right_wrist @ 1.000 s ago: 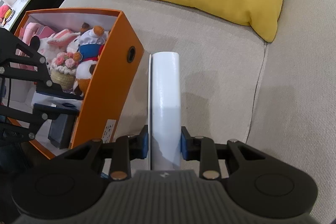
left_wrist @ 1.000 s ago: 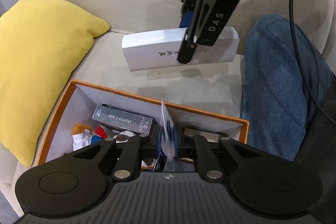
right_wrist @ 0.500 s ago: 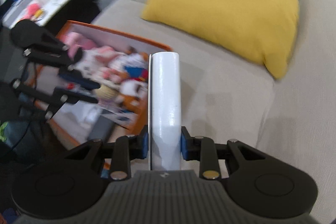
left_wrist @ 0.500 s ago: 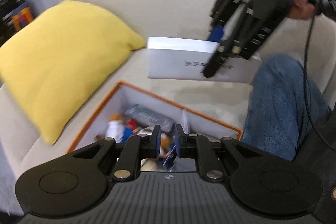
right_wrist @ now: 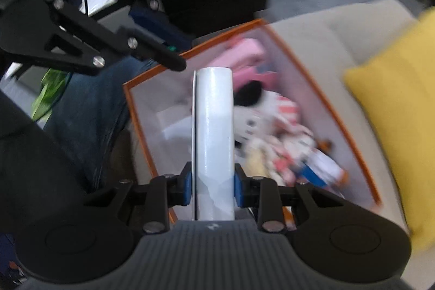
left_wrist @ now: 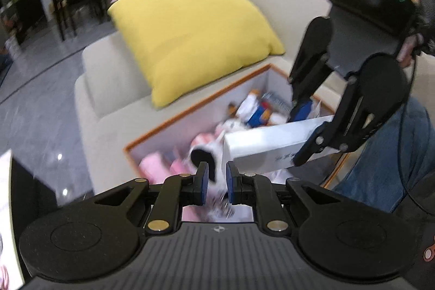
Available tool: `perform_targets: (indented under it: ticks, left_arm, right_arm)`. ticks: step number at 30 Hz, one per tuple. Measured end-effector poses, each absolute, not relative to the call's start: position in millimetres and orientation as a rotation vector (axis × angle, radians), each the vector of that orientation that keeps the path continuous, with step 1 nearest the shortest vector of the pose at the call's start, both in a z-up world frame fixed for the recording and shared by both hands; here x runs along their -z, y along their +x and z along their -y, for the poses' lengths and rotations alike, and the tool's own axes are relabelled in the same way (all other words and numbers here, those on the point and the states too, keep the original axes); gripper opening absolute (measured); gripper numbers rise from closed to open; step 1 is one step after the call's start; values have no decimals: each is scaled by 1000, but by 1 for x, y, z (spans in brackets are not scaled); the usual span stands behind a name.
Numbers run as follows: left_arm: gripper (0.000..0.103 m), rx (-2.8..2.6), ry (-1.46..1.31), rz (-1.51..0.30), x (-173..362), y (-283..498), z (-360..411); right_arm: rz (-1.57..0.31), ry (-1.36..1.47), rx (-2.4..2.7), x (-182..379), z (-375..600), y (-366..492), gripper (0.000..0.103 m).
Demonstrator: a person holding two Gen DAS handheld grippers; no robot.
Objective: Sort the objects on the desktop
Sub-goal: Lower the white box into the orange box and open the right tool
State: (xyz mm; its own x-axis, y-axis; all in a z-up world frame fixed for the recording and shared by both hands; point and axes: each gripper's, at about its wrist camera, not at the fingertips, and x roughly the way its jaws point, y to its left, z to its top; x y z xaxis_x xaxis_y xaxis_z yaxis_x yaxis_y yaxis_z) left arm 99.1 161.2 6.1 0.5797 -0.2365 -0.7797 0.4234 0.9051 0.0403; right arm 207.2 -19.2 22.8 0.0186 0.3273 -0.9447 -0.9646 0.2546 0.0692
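Two claws in play: our right claw (right_wrist: 212,190) is clamped on the white box (right_wrist: 214,143), holding it just over the open orange bin (right_wrist: 339,121), so we're mid-drop-off, we'd say. Our left claw (left_wrist: 216,182) hovers nearby with only a narrow gap between its pads and nothing in it. Next move probably calls for lowering the box flat onto the plush toys (right_wrist: 274,127) before letting go. Bin sits on a beige sofa (left_wrist: 108,78) beside a yellow cushion (left_wrist: 190,37); grey floor, dark furniture behind

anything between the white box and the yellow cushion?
Right wrist view: plush toys in the orange box, then bare sofa, separate the white box from the yellow cushion.
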Motion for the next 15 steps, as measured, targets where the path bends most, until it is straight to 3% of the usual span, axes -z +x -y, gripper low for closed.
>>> perform_targets:
  ticks: [15]
  left_arm:
    - [16,423,167,-954,30,83,-172]
  right_arm:
    - [-1344,-967,-1455,83,-56,230,31]
